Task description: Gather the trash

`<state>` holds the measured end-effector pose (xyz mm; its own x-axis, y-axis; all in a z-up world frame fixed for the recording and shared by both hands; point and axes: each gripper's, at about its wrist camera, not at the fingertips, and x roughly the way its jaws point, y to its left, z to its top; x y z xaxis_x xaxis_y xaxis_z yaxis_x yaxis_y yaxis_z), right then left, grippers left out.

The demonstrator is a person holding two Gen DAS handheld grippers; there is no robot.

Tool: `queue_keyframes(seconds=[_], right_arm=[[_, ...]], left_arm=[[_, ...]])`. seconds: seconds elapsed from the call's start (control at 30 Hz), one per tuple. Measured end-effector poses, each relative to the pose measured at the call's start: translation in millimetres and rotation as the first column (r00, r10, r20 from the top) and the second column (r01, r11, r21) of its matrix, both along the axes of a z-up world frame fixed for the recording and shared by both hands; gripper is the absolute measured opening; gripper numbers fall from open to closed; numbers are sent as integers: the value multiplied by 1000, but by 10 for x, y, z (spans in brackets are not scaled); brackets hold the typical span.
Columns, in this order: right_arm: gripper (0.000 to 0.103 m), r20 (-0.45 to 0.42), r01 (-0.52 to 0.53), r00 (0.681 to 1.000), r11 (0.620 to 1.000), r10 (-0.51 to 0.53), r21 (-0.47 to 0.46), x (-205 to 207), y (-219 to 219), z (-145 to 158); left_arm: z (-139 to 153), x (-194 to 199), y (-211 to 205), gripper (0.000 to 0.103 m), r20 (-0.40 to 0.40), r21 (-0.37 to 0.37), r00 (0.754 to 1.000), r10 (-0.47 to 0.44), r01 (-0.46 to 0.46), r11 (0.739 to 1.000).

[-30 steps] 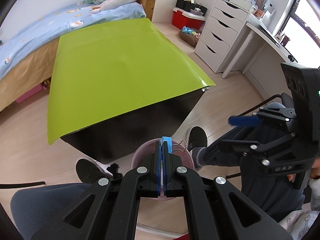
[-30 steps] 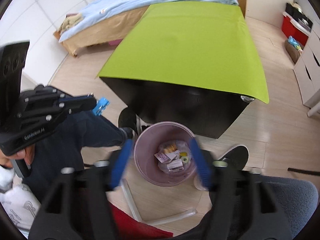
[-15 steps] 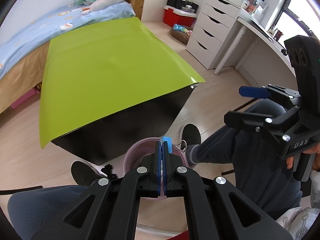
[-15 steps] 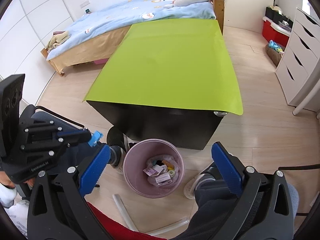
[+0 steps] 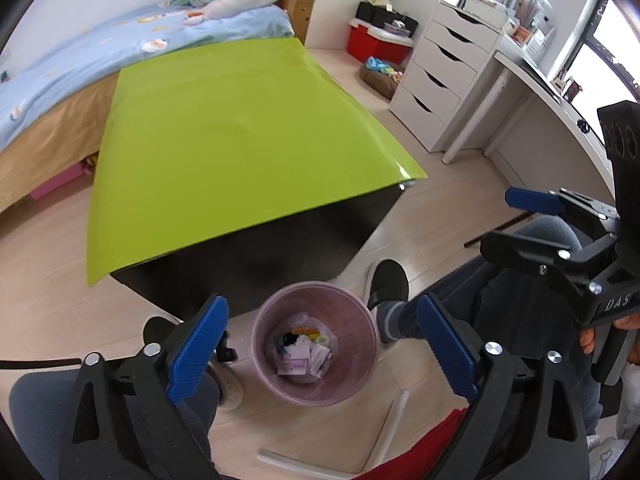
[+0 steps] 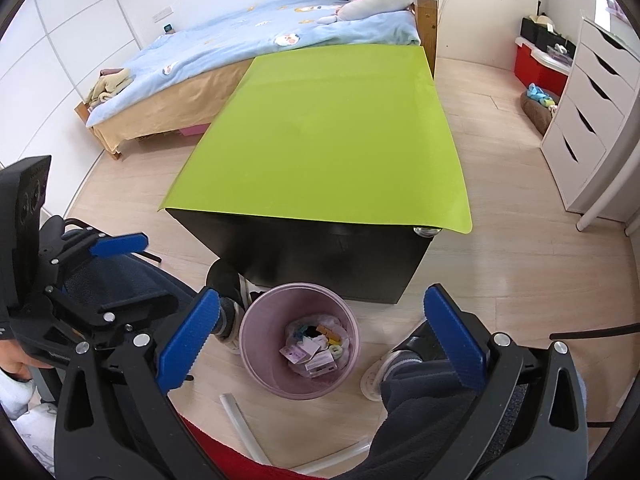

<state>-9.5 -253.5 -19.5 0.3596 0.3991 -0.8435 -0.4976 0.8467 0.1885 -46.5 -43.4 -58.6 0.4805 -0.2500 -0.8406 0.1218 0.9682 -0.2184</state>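
A pink waste bin stands on the floor against the black side of the green-topped table. Paper scraps and wrappers lie in its bottom. My left gripper hangs above the bin, its jaws opening, with nothing between its blue pads. In the right wrist view the same bin and trash sit below my right gripper, which is open and empty. Each gripper shows at the edge of the other's view, by a blue fingertip on the right and another on the left.
A person's legs and dark shoes flank the bin. White chair tubing lies on the floor in front of it. Beyond the table are a bed, white drawers and a red box.
My left gripper went from shut on a blue binder clip to wide open, and the clip is gone from its jaws. The right gripper spread wider and lifted a little.
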Motion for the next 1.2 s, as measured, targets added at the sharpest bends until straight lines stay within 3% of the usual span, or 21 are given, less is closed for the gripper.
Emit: queue_keyframes(seconds=[0.3,0.53,0.83,1.2], right_arm=[[100,29,-6,1000,1000,6,12,60,74,179],[100,91,-27,996,999,25,24,198,184,457],[100,170,-58,984,997,51,41,407,361,858],[100,191,-78,979,996,68,49,456,456,1003]], left_arm=[[233,28,175,95,57,15,997,53,-53,998],[545,146,329,96,122,61,989,82,-90,994],[973,276,536,96,224,54,969,106,-121,991],[1120,346,575,97,240,29,965,106,-116,993]])
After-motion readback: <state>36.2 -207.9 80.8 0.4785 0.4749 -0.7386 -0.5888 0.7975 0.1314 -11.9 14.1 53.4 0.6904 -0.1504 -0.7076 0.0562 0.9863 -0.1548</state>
